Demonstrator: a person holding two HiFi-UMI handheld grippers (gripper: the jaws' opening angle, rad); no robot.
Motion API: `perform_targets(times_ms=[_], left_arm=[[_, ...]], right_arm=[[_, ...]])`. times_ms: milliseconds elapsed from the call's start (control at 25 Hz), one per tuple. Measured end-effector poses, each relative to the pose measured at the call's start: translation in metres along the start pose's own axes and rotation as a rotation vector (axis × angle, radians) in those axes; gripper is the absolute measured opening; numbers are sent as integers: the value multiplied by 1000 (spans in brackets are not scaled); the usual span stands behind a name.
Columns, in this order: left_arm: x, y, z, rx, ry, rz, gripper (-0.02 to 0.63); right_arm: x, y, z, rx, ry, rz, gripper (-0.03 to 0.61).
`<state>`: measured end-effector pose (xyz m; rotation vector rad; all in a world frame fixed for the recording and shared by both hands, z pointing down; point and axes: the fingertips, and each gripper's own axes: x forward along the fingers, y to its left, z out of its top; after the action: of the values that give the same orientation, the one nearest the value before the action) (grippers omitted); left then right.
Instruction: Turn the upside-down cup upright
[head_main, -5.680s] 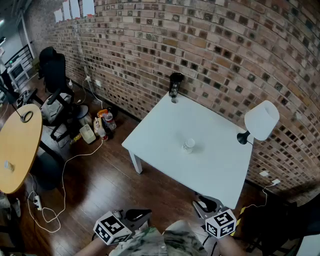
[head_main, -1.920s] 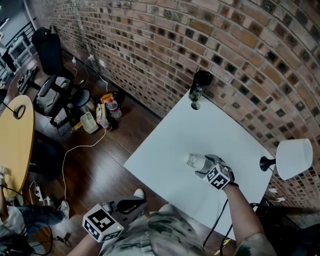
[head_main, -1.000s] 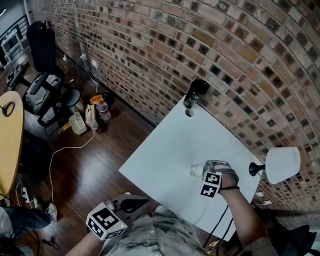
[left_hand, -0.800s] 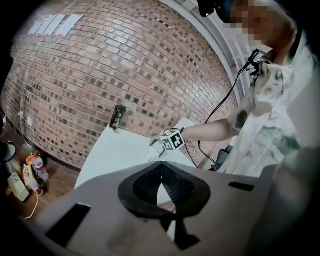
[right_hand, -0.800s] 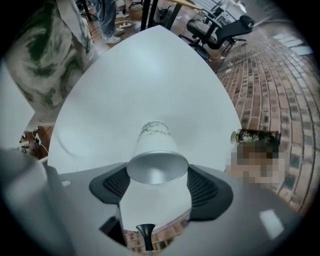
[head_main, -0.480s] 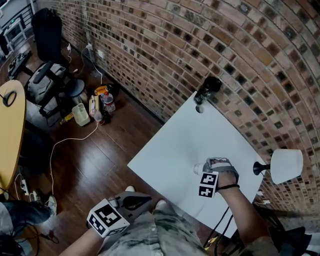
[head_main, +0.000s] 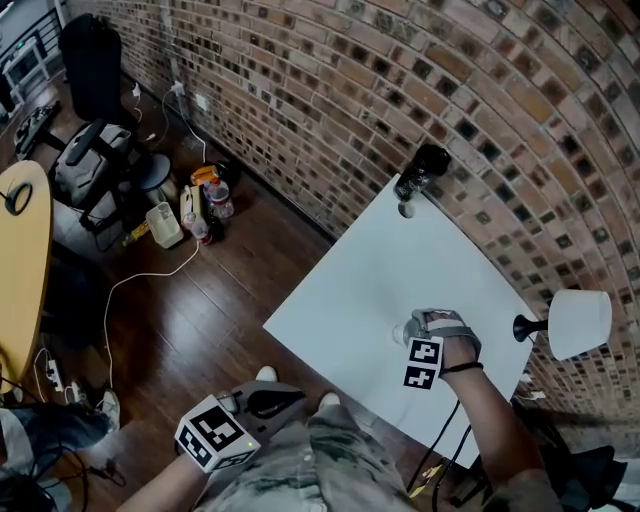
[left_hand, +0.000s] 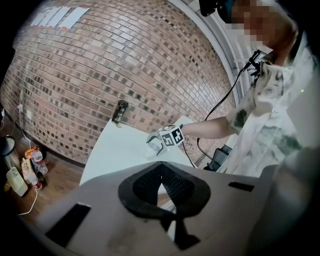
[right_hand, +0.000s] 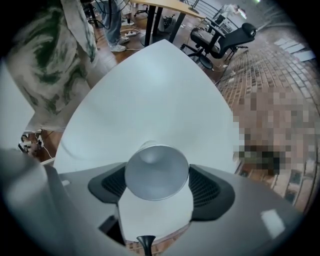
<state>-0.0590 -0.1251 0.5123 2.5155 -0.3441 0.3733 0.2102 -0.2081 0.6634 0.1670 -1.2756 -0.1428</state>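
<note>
wall: brick, far beyond both pairs of jaws, along the table's far edges.
floor: dark wood, below the left jaws.
table: white, right under the right jaws; ahead of the left jaws.
chair: black, by the wall, well off to the left of both jaws.
lamp: white shade on a black stem, at the table's edge, just right of the right jaws.
left gripper: low by the body, short of the table; jaws together, nothing between; placed much as in every earlier frame.
right gripper: over mid-table, pointing steeply down; jaws wide apart and just been opening, with the cup between them. Back by the body 5.7 s ago, out over the table since 1.9 s ago.
cup: between the right jaws, upright on the table, mouth open toward the camera, rim close beside both pads. Alone mid-table 5.7 s ago; on its side, sticking out left of the jaws 1.9 s ago; now set on its base.
bottle: dark, at the table's far corner, well beyond the right jaws; unmoved.
</note>
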Motion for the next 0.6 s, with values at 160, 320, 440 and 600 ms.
perform_targets(times_ms=[160,320,440,600], left_arm=[[-7,1,-1,2,9,-16,7],[-11,0,-7,5,20,-33,7],[-9,0,-13,16,35,-56,6],[-1,-2,-19,46,67,-97,8]], right_arm=[[-2,-1,1,36,-16,-9,405],[-14,-5,-2,110,-42,-21,422],[-31,-4,-11,206,-69,-46,421],[-66,10,-31,439,-151,-84,419]])
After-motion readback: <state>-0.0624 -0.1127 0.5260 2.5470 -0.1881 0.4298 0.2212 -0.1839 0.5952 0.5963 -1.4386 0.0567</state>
